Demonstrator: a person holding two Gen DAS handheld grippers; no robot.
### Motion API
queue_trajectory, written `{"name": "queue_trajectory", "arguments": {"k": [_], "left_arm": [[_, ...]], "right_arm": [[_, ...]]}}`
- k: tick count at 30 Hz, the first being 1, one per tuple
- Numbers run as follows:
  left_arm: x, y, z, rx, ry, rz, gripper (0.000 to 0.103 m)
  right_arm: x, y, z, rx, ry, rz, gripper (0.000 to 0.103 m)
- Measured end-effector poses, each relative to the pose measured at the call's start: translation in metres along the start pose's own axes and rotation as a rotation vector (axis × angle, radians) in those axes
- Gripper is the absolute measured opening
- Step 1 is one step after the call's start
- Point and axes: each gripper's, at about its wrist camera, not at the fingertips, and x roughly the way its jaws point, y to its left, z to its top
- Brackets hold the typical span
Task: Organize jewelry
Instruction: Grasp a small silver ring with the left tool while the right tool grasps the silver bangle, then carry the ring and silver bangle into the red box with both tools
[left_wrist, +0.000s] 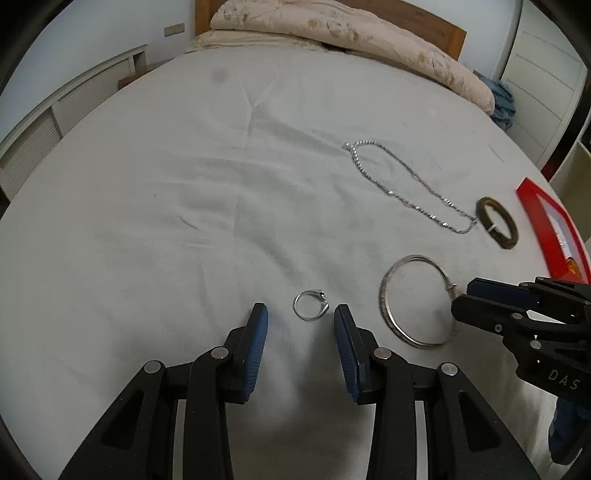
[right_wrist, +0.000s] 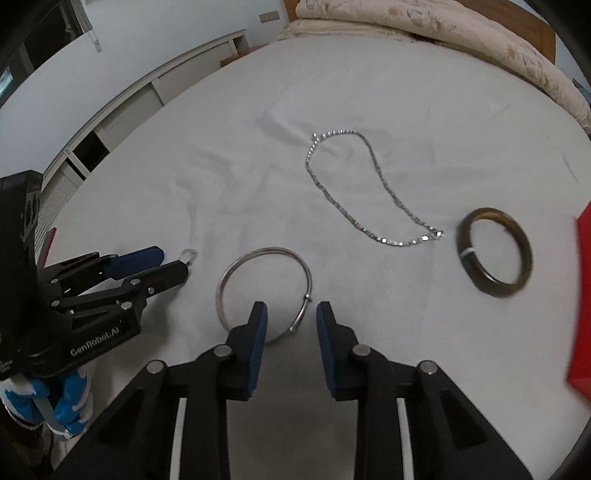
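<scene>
On the white bed sheet lie a small silver ring (left_wrist: 310, 305), a thin silver bangle (left_wrist: 418, 301), a silver chain necklace (left_wrist: 406, 186) and a dark brown bangle (left_wrist: 496, 220). My left gripper (left_wrist: 300, 319) is open, its tips on either side of the ring, just short of it. My right gripper (right_wrist: 290, 318) is open, its tips straddling the near right edge of the silver bangle (right_wrist: 264, 291). The right wrist view also shows the necklace (right_wrist: 369, 192), the dark bangle (right_wrist: 495, 253) and the ring (right_wrist: 189, 255) beside the left gripper's tips.
A red box (left_wrist: 550, 225) sits at the bed's right edge, also in the right wrist view (right_wrist: 580, 295). A folded beige quilt (left_wrist: 351, 33) lies at the headboard with a blue cloth (left_wrist: 503, 103) beside it. White cabinets (right_wrist: 122, 110) stand along the left wall.
</scene>
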Motion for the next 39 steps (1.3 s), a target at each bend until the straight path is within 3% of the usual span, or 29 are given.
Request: {"name": "queue_trajectory", "arguments": {"k": [5,9,16,29,39], "left_arm": [[0.007,-0.004,-0.005,0.03,-0.006,0.017,0.033],[0.006,-0.005,-0.006,0.045,-0.009,0.014,0.02],[-0.003,-0.005,-0.007,0.033,-0.005,0.028,0.02],[-0.071,-0.058,-0.012,0.076,-0.062,0.014,0.02],[-0.097,-0.171,0.006,0.164,-0.113,-0.123,0.02]], "right_arm": [[0.017,-0.001,-0.003,-0.01,0.028,-0.029,0.012],[0.022,0.001,-0.003,-0.022,0.027,-0.04,0.009],[0.003,-0.004,-0.014,-0.013,-0.016,-0.03,0.005],[-0.108,-0.031,-0.044,0.027,-0.125,-0.11,0.005],[-0.199,-0.1,-0.066,0.097,-0.23,-0.231,0.005]]}}
